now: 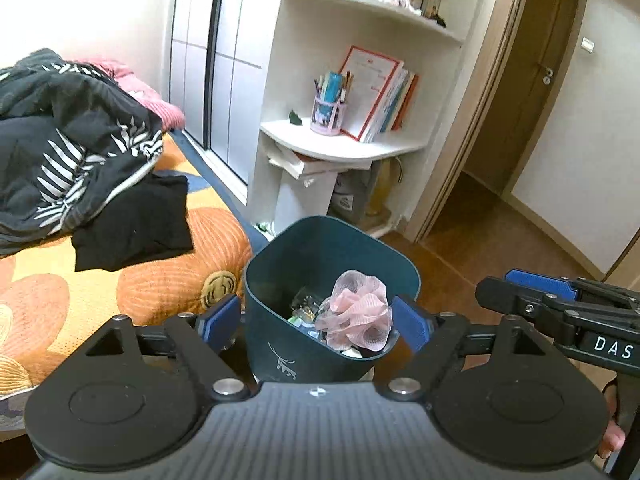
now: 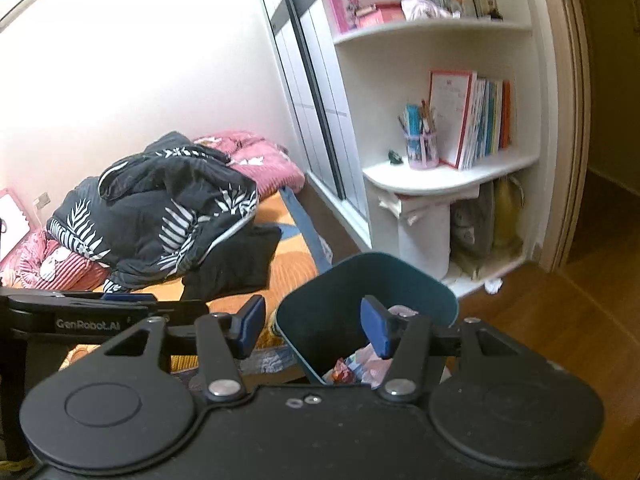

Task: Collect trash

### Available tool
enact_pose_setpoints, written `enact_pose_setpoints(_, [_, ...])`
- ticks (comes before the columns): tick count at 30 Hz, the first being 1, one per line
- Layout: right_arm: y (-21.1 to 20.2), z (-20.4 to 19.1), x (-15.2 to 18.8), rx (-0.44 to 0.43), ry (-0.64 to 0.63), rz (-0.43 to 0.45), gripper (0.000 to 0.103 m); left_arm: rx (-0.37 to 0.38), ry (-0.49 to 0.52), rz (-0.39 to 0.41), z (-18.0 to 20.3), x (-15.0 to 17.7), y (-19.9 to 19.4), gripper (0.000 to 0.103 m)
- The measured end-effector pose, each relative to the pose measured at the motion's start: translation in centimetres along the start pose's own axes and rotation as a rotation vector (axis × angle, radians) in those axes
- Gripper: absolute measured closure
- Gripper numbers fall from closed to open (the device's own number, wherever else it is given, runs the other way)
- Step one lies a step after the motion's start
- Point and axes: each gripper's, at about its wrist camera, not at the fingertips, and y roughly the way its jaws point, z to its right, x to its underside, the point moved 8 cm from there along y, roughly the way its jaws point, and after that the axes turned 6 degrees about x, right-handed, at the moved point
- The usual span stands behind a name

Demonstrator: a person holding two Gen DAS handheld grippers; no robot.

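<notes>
Teal trash bin (image 1: 316,256) is sitting on the wood floor just beside the bed (image 1: 168,280), w/ a pink mesh pouf (image 1: 358,312) lying on top of wrappers inside. Left gripper (image 1: 318,320) is hovering above the bin, fingers (image 1: 222,318) spread wide, nothing btwn them. Right gripper (image 2: 314,328) is also hovering over the bin, fingers (image 2: 374,326) spread, empty. White corner shelf (image 1: 340,146) is standing behind the bin.

Looked forward and down from each wrist, close above the dark bin (image 1: 332,264). Shared the bin (image 2: 368,280), bed (image 1: 120,264) and corner shelves (image 2: 448,176); caught each other's gripper at the frame edge.
</notes>
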Motion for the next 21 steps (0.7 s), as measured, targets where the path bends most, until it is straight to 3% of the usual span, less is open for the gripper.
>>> enact_pose_setpoints(5, [-1.3,-0.2,0.5,0.002,-0.011,0.041,0.049,-0.022,0.004,0.058,0.2,0.2,-1.7,0.002])
enact_pose_setpoints(12, [-2.5,-0.6,1.7,0.045,-0.038,0.062,0.049,-0.018,0.034,0.106,1.2,0.6,-3.3,0.002])
enact_pose_setpoints(21, [-3.1,-1.0,2.2,0.087,-0.061,0.084,0.049,-0.01,0.035,0.092,1.6,1.6,-3.4,0.002])
